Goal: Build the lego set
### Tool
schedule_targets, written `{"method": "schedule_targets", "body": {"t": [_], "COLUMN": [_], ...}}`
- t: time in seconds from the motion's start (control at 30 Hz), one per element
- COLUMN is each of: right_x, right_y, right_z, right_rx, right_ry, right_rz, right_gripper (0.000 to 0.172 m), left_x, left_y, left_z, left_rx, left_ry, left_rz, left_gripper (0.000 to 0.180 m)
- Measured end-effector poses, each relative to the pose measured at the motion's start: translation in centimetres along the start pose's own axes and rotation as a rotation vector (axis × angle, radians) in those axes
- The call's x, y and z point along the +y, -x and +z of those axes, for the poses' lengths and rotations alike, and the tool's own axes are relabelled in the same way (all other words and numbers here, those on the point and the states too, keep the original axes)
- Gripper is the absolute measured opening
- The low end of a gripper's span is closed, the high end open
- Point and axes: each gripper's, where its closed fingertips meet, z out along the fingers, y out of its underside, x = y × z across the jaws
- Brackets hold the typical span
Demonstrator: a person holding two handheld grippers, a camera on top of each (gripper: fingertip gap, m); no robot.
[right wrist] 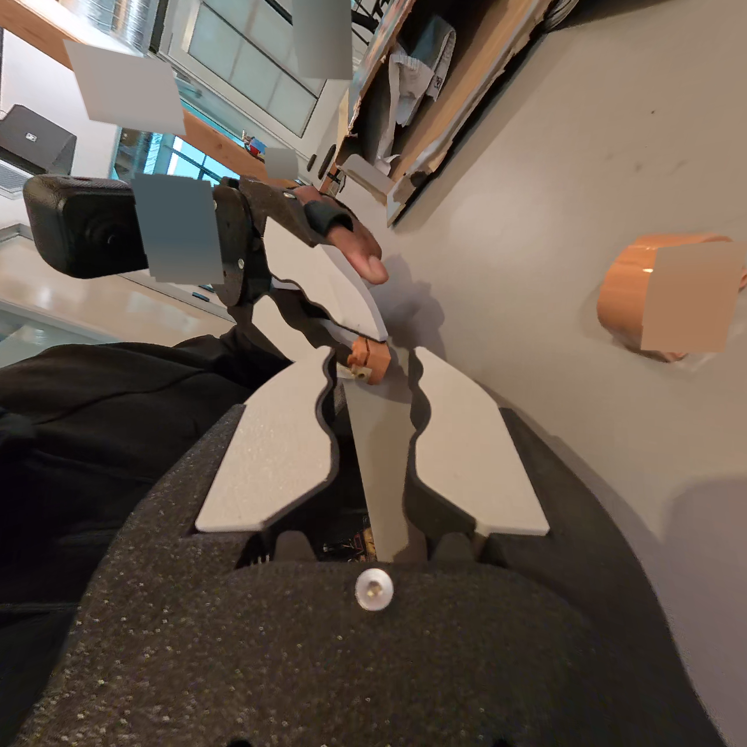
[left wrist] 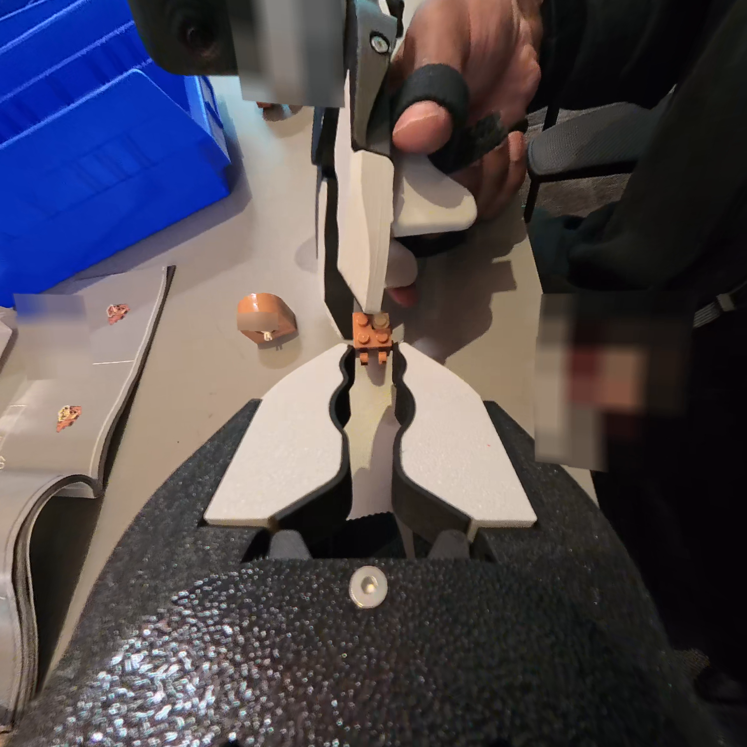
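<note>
Your left gripper (left wrist: 372, 351) squeezes the small orange brick piece (left wrist: 372, 334) above the grey table (left wrist: 202, 376), while your right gripper (right wrist: 371, 355) stands open around it, its pads apart, near the round brown piece (left wrist: 264, 318).

The left gripper (left wrist: 372, 347) is held low over the worktop, its fingertips (left wrist: 408, 355) pressed on an orange brick assembly (left wrist: 372, 333). The right gripper (right wrist: 374, 359) is brought in from the opposite side with its jaws parted around the same assembly, its handle gripped by a hand (left wrist: 465, 101) wearing a black finger strap.
</note>
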Motion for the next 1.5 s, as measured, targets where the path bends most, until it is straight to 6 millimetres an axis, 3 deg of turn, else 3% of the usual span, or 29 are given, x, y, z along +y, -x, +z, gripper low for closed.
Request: {"method": "schedule_targets", "body": {"t": [0.8,1.5], "right_x": [-0.04,-0.29], "right_y": [0.1,0.42], "right_z": [0.11,-0.18], "right_rx": [-0.049,0.013], "right_ry": [-0.003,-0.053], "right_rz": [0.055,-0.092], "right_gripper": [0.017,0.015], "left_x": [-0.26,-0.74], "left_y": [0.48,0.76], "left_z": [0.18,0.16], "left_rx": [-0.079,-0.104], "left_ry": [0.04,0.043], "left_rz": [0.126,0.203], "left_gripper": [0.017,0.017]}}
